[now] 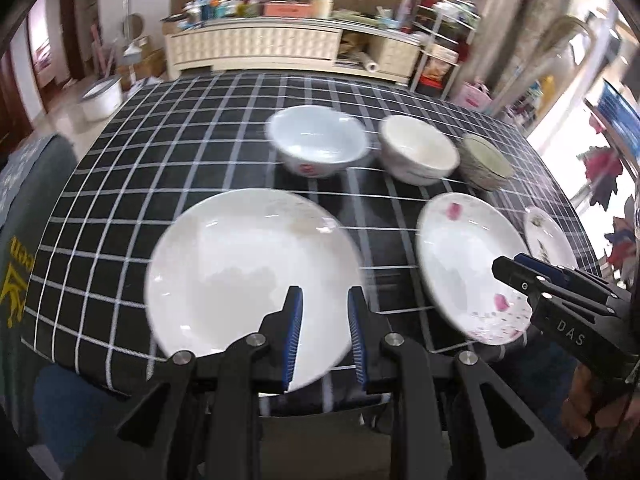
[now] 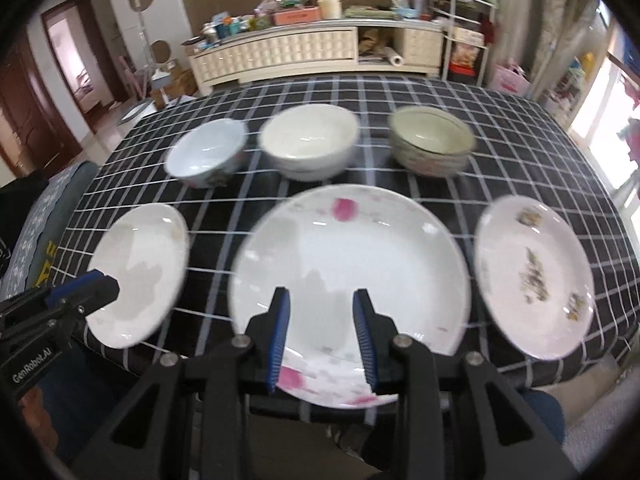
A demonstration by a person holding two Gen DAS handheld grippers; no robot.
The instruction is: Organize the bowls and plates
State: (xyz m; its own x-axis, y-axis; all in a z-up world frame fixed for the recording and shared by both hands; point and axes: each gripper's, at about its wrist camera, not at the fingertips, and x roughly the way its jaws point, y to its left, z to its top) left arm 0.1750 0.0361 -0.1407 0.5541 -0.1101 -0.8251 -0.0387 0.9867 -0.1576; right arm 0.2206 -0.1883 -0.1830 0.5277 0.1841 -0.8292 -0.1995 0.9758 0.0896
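Note:
Three plates lie in a front row on the black checked tablecloth (image 2: 520,128): a plain white plate (image 1: 248,276) (image 2: 138,272) at left, a pink-flowered plate (image 2: 348,280) (image 1: 464,260) in the middle, and a plate with brown sprigs (image 2: 532,276) (image 1: 548,236) at right. Behind them stand a bluish-white bowl (image 1: 318,140) (image 2: 208,152), a cream bowl (image 1: 418,148) (image 2: 308,140) and a greenish bowl (image 2: 430,140) (image 1: 486,160). My left gripper (image 1: 322,300) is open above the plain plate's near edge. My right gripper (image 2: 320,300) is open above the pink-flowered plate's near edge. Both are empty.
A cream sideboard (image 2: 296,52) loaded with clutter stands beyond the table's far edge. A wire shelf unit (image 2: 464,40) stands at the back right. A white tub (image 1: 102,98) sits on the floor at left. A cushioned seat (image 2: 44,208) is beside the table's left edge.

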